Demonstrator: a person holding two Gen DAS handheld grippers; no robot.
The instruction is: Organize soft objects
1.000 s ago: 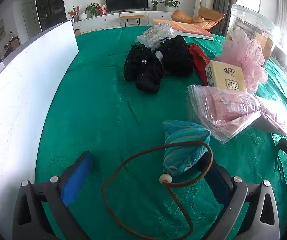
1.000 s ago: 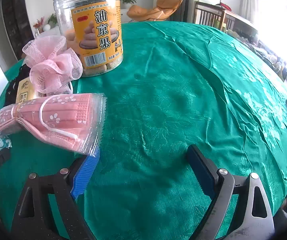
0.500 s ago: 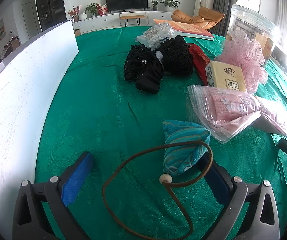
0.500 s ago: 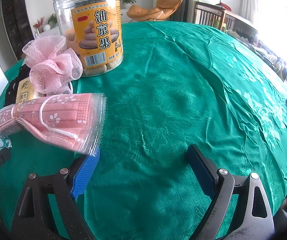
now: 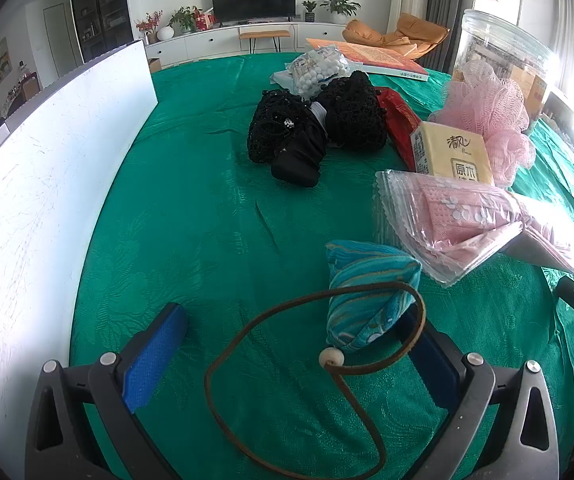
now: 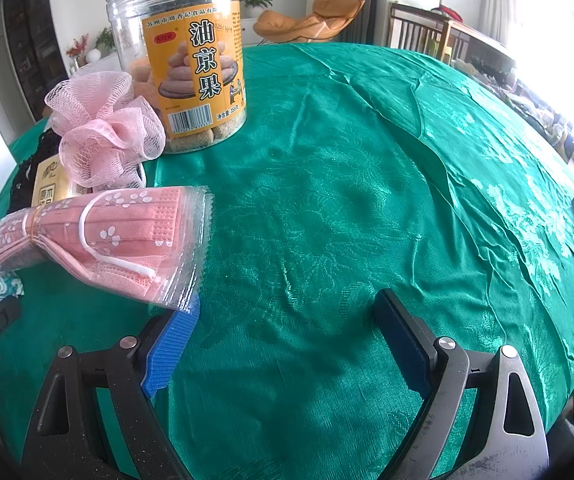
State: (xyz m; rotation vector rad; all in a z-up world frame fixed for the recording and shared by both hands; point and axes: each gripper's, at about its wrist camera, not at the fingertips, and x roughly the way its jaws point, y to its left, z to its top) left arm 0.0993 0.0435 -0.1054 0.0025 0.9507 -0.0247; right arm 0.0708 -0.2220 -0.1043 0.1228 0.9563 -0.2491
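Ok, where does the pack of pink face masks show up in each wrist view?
Left wrist: pack of pink face masks, right of centre, just beyond the teal pouch.
Right wrist: the pack lies at the left, its corner over the left finger's blue pad.
Shared landmark: the pink mesh puff beyond it.

We count one teal sachet (image 5: 367,292), one mask pack (image 6: 103,244), one pink mesh sponge (image 6: 103,136), one tissue pack (image 5: 453,156), one snack jar (image 6: 191,56), two black mesh bundles (image 5: 279,132).
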